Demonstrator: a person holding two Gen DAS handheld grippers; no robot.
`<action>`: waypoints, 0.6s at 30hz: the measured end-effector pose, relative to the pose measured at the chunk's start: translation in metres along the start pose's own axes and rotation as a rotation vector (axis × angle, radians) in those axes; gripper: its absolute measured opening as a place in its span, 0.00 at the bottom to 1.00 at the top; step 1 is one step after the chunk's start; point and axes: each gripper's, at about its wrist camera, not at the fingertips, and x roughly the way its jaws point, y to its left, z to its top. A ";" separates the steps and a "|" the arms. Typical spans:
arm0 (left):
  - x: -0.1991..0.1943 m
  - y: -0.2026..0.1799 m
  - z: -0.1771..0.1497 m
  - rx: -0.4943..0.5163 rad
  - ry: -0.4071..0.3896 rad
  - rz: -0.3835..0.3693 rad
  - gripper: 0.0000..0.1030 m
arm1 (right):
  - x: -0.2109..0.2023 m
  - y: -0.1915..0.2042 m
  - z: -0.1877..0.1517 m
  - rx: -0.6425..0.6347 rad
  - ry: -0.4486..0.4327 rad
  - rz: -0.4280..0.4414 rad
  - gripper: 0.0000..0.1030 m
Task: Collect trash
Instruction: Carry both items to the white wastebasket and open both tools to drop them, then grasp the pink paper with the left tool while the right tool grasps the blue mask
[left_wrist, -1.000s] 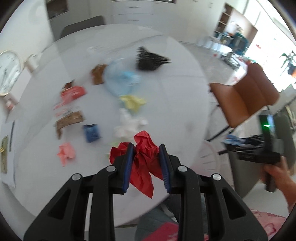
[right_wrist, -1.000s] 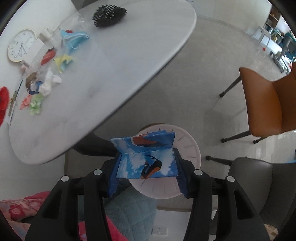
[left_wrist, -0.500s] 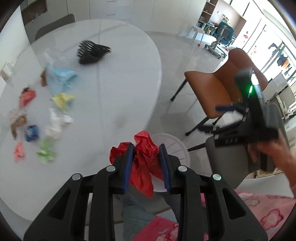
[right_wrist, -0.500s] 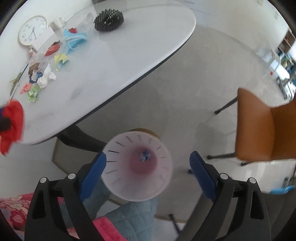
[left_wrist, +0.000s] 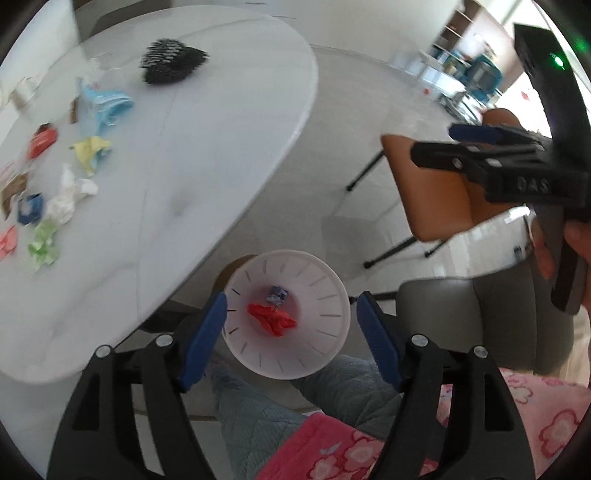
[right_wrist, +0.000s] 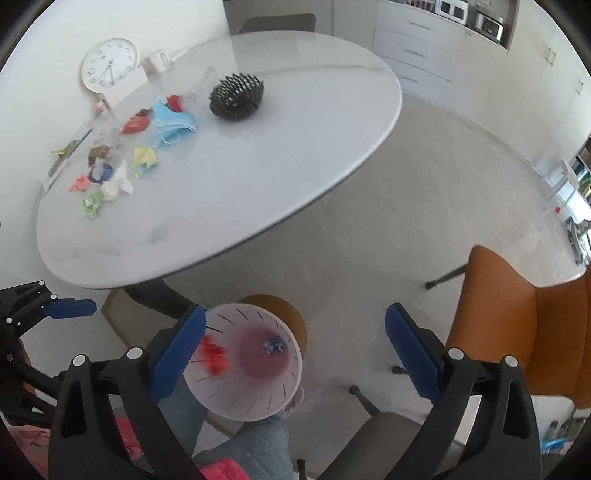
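Observation:
A white waste bin (left_wrist: 255, 354) stands on the floor beside the white oval table (left_wrist: 207, 122). In it lie a crumpled red paper (left_wrist: 271, 319) and a small blue wrapper (left_wrist: 277, 294). My left gripper (left_wrist: 291, 334) is open and empty right above the bin. My right gripper (right_wrist: 295, 350) is open and empty, higher, over the bin's (right_wrist: 266, 398) right side; the red paper (right_wrist: 212, 354) shows blurred there. Several scraps lie on the table's left: a green one (left_wrist: 43, 245), a white tissue (left_wrist: 70, 197), a yellow one (left_wrist: 90, 151) and a blue mask (left_wrist: 105, 107).
A black spiky object (left_wrist: 170, 66) sits at the table's far end. An orange chair (right_wrist: 524, 332) and a grey chair (left_wrist: 469, 321) stand right of the bin. A white clock (right_wrist: 110, 64) leans on the wall. The person's knees are below the bin.
My left gripper swung over the bin, opened and dropped the red paper in. My right gripper had let its blue wrapper fall in and has lifted, staying open.

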 end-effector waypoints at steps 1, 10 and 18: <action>-0.005 0.005 0.003 -0.016 -0.013 0.010 0.71 | -0.002 0.002 0.002 -0.010 -0.004 0.009 0.94; -0.079 0.070 0.010 -0.264 -0.186 0.225 0.90 | -0.025 0.057 0.055 -0.139 -0.077 0.069 0.98; -0.115 0.158 0.012 -0.358 -0.218 0.353 0.93 | -0.025 0.100 0.096 -0.108 -0.121 0.081 0.98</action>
